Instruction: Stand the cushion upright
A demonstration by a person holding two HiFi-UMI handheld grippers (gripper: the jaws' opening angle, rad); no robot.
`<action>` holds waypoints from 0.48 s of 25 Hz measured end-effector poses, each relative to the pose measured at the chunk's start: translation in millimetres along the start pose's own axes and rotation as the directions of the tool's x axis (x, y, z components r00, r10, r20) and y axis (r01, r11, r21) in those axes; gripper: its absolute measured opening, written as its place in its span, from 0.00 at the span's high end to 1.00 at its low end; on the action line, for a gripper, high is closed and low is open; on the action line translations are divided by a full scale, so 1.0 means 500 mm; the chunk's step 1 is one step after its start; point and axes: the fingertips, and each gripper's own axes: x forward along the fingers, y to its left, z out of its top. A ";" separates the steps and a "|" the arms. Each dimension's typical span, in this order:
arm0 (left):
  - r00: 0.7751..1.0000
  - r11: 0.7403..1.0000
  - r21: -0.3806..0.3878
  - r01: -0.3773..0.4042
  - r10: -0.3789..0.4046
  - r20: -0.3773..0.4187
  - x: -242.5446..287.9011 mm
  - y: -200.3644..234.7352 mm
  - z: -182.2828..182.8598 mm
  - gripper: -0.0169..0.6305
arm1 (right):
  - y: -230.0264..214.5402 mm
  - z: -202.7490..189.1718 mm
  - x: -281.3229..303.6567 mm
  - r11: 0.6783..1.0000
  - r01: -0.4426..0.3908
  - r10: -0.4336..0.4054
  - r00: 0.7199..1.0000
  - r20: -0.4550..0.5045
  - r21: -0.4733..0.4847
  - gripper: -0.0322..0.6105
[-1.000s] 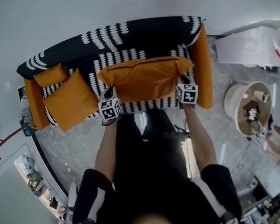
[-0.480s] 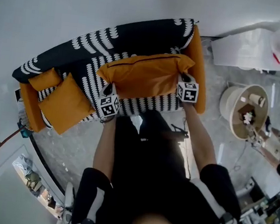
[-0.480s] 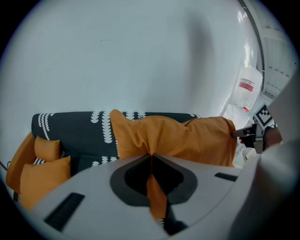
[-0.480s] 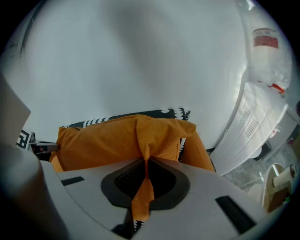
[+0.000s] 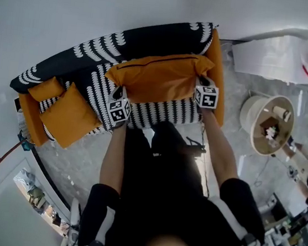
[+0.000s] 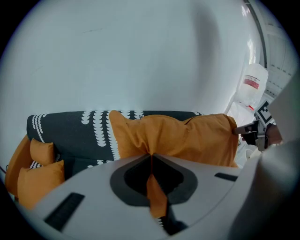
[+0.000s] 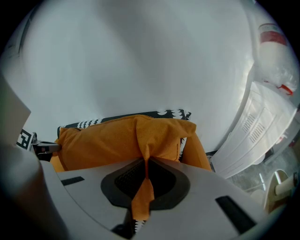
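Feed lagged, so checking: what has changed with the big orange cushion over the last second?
The left gripper and right gripper carried the large orange cushion back toward the sofa backrest. Unchanged: fingers shut on its near corners; two small cushions at the sofa's left end.

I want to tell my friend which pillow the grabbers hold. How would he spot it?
Look at the black-and-white sofa with orange arms. The long orange cushion is toward its right end, much bigger than the two small orange cushions at the left, and only it is pinched by the left gripper and right gripper.
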 end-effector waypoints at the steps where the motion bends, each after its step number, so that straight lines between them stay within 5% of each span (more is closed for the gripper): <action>1: 1.000 1.000 0.000 -0.002 0.002 -0.002 0.009 0.000 0.005 0.96 | -0.003 0.008 0.008 1.000 -0.001 0.001 1.000 0.003 -0.001 0.93; 12: 1.000 1.000 -0.002 -0.008 0.008 -0.010 0.091 0.009 0.060 0.96 | -0.023 0.077 0.088 1.000 -0.015 0.015 1.000 -0.001 0.003 0.93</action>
